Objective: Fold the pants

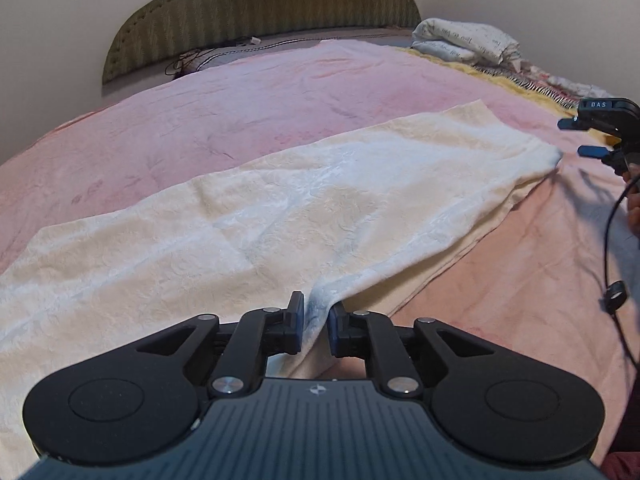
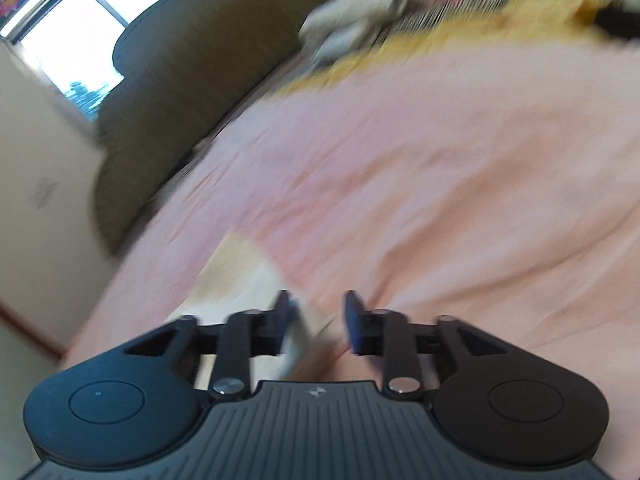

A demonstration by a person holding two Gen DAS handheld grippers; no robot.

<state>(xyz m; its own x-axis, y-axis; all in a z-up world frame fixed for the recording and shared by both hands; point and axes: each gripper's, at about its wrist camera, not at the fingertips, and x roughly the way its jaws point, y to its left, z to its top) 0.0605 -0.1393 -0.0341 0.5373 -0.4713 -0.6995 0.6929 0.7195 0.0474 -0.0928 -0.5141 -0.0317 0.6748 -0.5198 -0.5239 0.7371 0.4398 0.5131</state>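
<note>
Cream white pants [image 1: 280, 208] lie stretched across the pink bedspread [image 1: 240, 100], running from lower left to upper right. My left gripper [image 1: 316, 326] is shut on a pinch of the pants' near edge. My right gripper [image 1: 576, 138] shows at the far right of the left wrist view, open, just beyond the pants' far corner and apart from it. In the blurred right wrist view my right gripper [image 2: 318, 320] is open over the bedspread [image 2: 440, 160], with a corner of the pants [image 2: 236, 280] beside its left finger.
A green headboard [image 1: 260, 4] stands at the back. Folded white bedding [image 1: 468, 42] and a yellow patterned blanket [image 1: 520, 80] lie at the far right. A black cable [image 1: 612, 240] hangs by the right gripper. A window [image 2: 76, 32] shows in the right wrist view.
</note>
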